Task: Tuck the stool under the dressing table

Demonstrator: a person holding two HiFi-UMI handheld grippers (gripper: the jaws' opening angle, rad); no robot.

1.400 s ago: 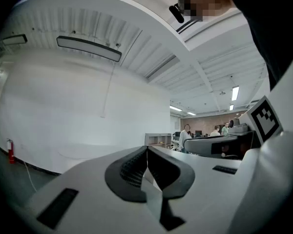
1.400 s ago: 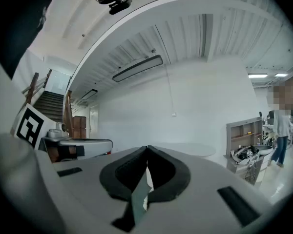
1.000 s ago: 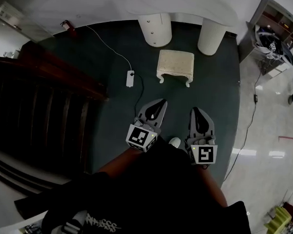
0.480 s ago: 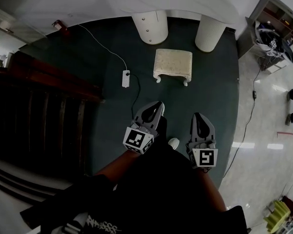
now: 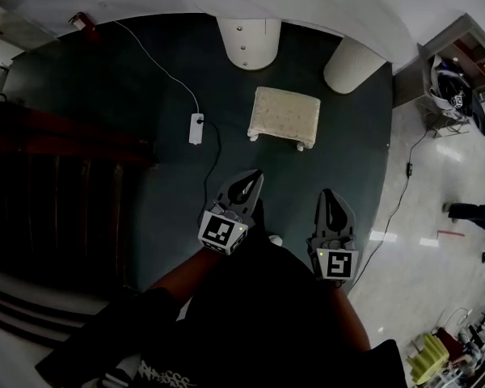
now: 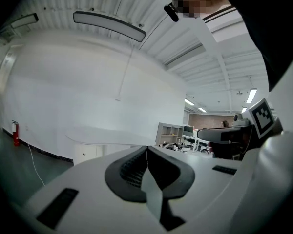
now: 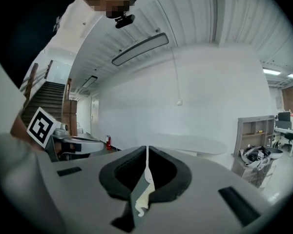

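Jaws pressed fully together on both sides, with nothing between the pads: plain to see along the left gripper (image 6: 147,150) and along the right gripper (image 7: 147,152). Held low in front of the person's body, side by side and a little apart, both pointing forward. No contact with anything.

Ahead of the two tips, well apart from them across bare dark green carpet (image 5: 352,140): the cream stool (image 5: 284,116), upright on its short legs, roughly in line with the gap between the grippers. Not visible in either gripper view, where the gripper bodies hide the floor.

Beyond the stool: the white dressing table (image 7: 195,143), resting on a round drawer pedestal (image 5: 249,43) ahead to the left and a plain round leg (image 5: 352,65) ahead to the right. Stool placed out in front of the opening between these two supports, clear of both, not under the top.

Forward and to the left of the left gripper: a white power strip (image 5: 196,128) with its cable on the carpet, beside the way to the stool and not across it. Far off to the right of the right gripper: an open shelf unit (image 5: 453,63).

As a judgement, none of the task done so far. Left to do: reach the stool, put the grippers on its near side, then slide it straight forward between the pedestal and the leg. With jaws shut like this, probably a push with the tips, not a grasp.
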